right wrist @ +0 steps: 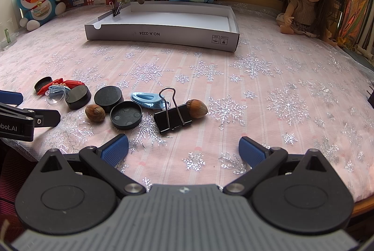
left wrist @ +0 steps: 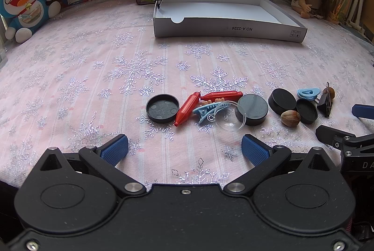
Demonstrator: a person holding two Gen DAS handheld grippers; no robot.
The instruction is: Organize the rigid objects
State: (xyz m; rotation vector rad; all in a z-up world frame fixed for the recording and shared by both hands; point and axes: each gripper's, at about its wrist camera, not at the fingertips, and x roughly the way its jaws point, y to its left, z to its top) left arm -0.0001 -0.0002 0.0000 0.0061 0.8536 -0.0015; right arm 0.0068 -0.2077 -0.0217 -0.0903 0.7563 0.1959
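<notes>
The white box (right wrist: 163,35) sits at upper centre of the surface (right wrist: 268,111). Only the right view shows the binder clip (right wrist: 174,120) whole, beside a nut (right wrist: 197,108); the left view shows it cropped. Left gripper (left wrist: 184,150) and right gripper (right wrist: 183,149) are both spread apart, holding nothing.

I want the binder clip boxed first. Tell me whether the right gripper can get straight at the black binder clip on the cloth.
Probably yes. The right gripper is open and empty, and the black binder clip lies just ahead of it with bare cloth between. A hazelnut touches the clip's far end, so it may get nudged.
</notes>
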